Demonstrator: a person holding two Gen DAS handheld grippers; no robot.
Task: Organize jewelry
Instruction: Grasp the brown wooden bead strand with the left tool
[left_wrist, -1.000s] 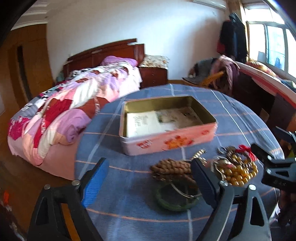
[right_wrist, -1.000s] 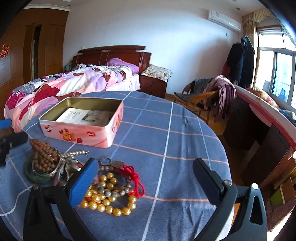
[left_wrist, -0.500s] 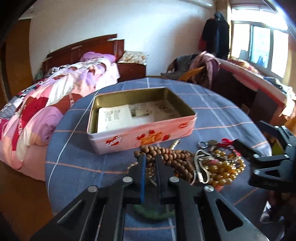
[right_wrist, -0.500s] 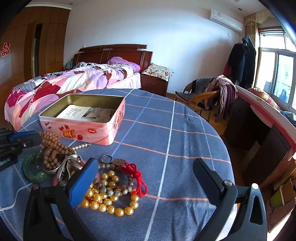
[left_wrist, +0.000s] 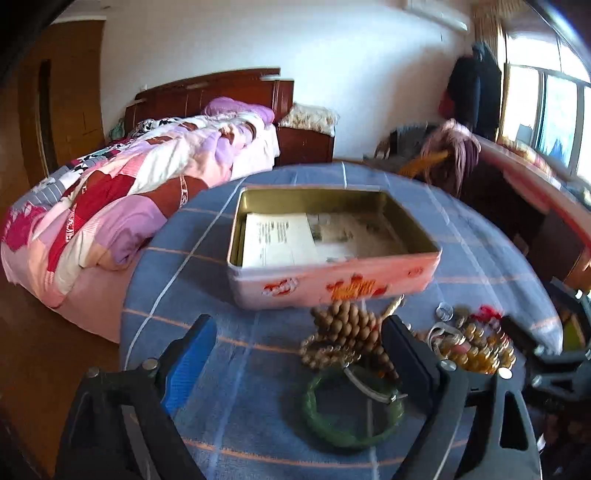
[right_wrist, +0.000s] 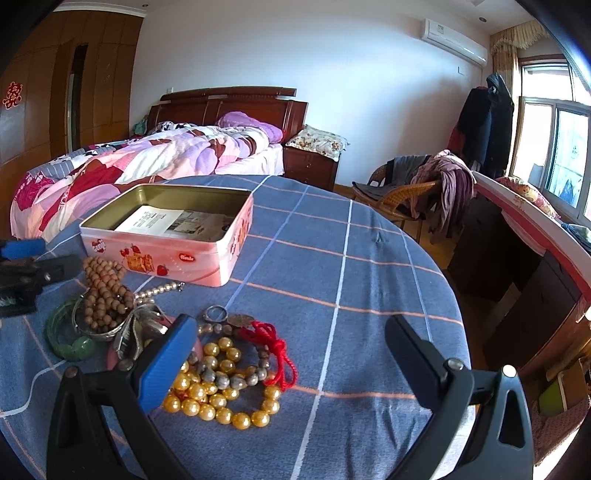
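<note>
An open pink tin with papers inside stands on the round blue-checked table. In front of it lies a jewelry pile: brown wooden beads, a green bangle, a silver bangle, yellow pearl beads and a red cord. My left gripper is open and empty, over the table just before the green bangle and the beads. My right gripper is open and empty, above the yellow beads and red cord.
A bed with a patchwork quilt lies beyond the table's left side. A wicker chair draped with clothes and a long bench under the window stand to the right. The table's edge curves close on the right.
My left gripper was open, shut half a second ago close to the beads, and is open again now, empty and drawn back a little. The right gripper barely moved.
</note>
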